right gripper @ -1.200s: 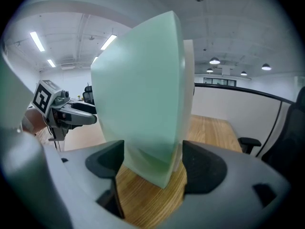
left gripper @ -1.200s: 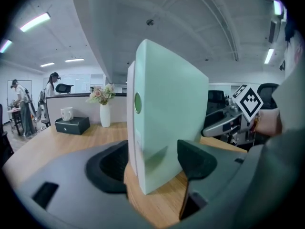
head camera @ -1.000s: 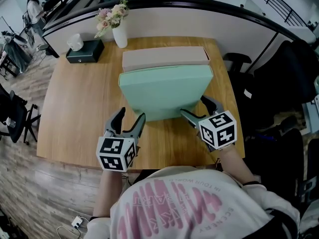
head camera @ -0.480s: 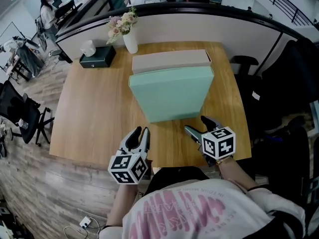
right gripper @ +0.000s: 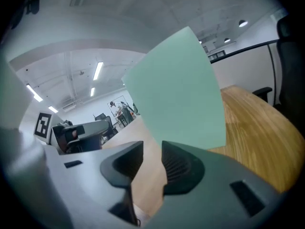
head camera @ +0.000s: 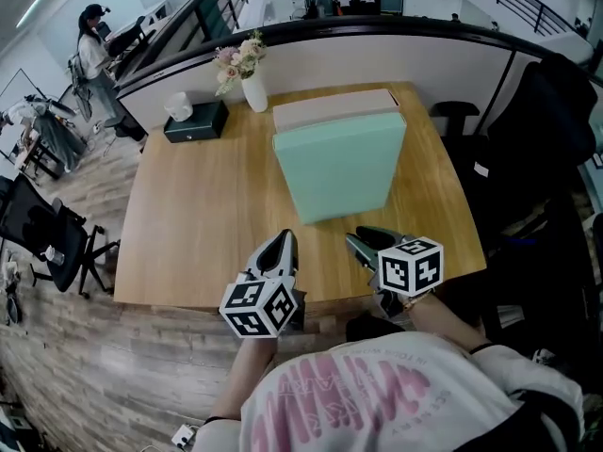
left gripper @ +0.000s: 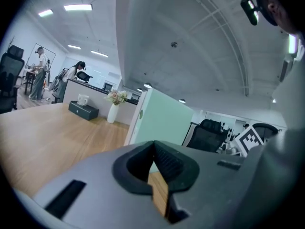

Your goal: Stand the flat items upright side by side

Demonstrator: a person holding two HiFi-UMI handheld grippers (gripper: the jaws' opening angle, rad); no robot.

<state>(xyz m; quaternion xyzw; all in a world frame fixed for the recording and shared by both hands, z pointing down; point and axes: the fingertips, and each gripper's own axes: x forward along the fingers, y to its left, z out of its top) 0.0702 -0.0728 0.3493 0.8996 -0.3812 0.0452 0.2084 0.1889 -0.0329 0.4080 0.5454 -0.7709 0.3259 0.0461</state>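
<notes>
A mint green flat box (head camera: 339, 163) stands upright on the wooden table (head camera: 198, 215). A beige flat box (head camera: 334, 109) stands right behind it, face to face. Both grippers hover near the table's front edge, apart from the boxes. My left gripper (head camera: 283, 243) is shut with nothing in it; in the left gripper view (left gripper: 153, 149) the mint box (left gripper: 162, 120) rises ahead. My right gripper (head camera: 358, 241) has just been closing. A narrow gap stays between its jaws (right gripper: 152, 163), with nothing inside it. The mint box (right gripper: 181, 99) fills that view.
A black tissue box (head camera: 195, 121) and a white vase of flowers (head camera: 252, 88) stand at the table's far left corner. A partition wall (head camera: 377, 55) runs behind the table. Office chairs stand at left (head camera: 47, 238) and right (head camera: 537, 130). A person (head camera: 94, 55) stands far off.
Both grippers have drawn back from the mint box toward the table's front edge. The left jaws went from wide to shut; the right jaws narrowed. The boxes stay upright.
</notes>
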